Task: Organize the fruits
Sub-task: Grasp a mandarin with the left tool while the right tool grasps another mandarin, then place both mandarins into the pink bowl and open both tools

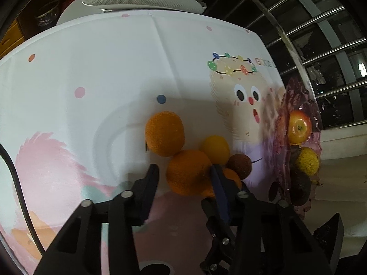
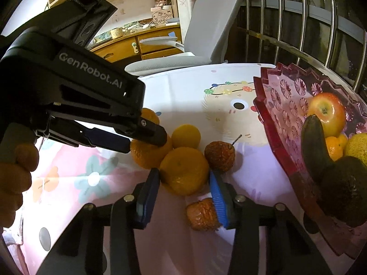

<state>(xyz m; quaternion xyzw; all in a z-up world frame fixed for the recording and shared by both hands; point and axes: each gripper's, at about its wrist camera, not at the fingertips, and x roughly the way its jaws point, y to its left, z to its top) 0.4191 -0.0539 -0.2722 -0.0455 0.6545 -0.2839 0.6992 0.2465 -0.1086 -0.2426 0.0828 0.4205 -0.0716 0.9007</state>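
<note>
Right gripper (image 2: 184,176) closest: blue ribbed pads sit against both sides of the front orange (image 2: 183,171), so gripping it. Left gripper (image 1: 184,174) straddles the back orange (image 1: 188,171); the right pad touches and cloth shows at the left pad, so not clamped yet.

Both oranges lie on the tablecloth (image 1: 91,57), in the loose cluster left of the pink dish (image 2: 282,105).

Handling guess: light, round, firm with some give, pebbly dull peel that grips well. Hold across the widest middle with modest squeeze, since it rolls.

Wrinkled brown fruit (image 2: 219,155) with a thin stalk sits just right, likely brittle-skinned. Dish is a faceted, scalloped, glassy, hard shell holding a glossy apple (image 2: 326,112) and a rough dark avocado (image 2: 344,190).
</note>
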